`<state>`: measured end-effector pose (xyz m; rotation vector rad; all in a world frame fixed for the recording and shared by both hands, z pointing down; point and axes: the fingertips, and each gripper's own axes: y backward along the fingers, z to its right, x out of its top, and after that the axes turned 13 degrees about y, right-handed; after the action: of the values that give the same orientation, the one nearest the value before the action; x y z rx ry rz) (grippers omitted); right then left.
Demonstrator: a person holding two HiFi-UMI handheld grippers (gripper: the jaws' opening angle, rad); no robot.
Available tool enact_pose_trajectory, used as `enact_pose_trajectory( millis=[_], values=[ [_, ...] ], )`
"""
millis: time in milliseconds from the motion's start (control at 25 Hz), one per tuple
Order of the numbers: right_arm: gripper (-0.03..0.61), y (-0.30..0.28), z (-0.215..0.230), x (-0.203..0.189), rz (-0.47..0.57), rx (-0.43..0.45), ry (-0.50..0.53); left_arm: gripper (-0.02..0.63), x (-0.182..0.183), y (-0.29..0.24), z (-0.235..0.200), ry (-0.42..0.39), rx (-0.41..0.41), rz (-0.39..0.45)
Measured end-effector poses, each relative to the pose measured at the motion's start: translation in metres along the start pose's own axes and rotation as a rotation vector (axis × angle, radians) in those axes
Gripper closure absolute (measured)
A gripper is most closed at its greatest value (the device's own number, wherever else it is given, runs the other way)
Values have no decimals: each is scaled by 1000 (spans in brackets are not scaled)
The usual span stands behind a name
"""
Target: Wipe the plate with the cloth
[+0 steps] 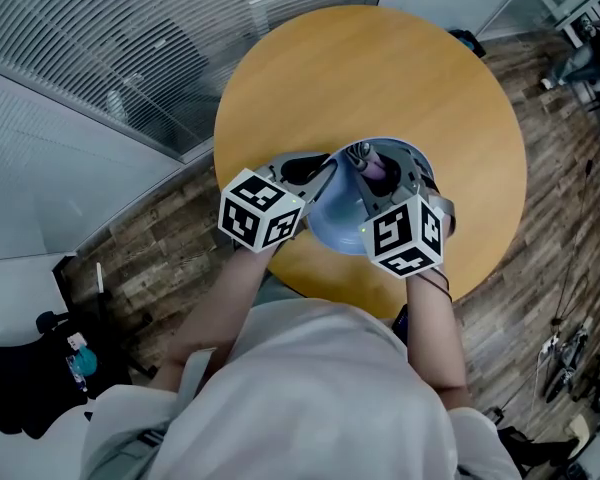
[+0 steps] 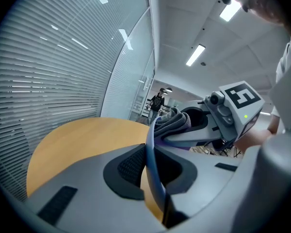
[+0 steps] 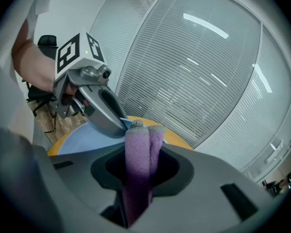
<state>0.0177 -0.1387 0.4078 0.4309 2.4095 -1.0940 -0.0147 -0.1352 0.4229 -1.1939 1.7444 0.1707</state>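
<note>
Head view – plate: blue plate (image 1: 330, 230), over the near edge of the round table (image 1: 380, 78).
Head view – left gripper (image 1: 325, 173): at the plate's left rim.
Head view – right gripper (image 1: 365, 163): on the plate's face, with a purple cloth (image 1: 377, 171) at its tip.
Left gripper view – jaws: clamped on the plate's rim (image 2: 153, 169), seen edge-on between the pads.
Left gripper view – cloth (image 2: 172, 123): pressed against the plate's far side.
Right gripper view – jaws: clenched on the folded cloth (image 3: 138, 164), which sticks out past the tips.
Right gripper view – cloth tip: touching the plate (image 3: 87, 140), just beside the left gripper (image 3: 119, 125).
</note>
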Motion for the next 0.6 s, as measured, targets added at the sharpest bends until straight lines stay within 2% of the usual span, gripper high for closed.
enact_pose_trajectory(
  millis=[280, 600],
  values=[
    [472, 0, -9, 10, 37, 11, 31, 575, 3, -2, 4, -8, -8, 7],
    [472, 4, 10, -12, 14, -33, -60, 574, 2, -4, 7, -19, -13, -3]
  ],
)
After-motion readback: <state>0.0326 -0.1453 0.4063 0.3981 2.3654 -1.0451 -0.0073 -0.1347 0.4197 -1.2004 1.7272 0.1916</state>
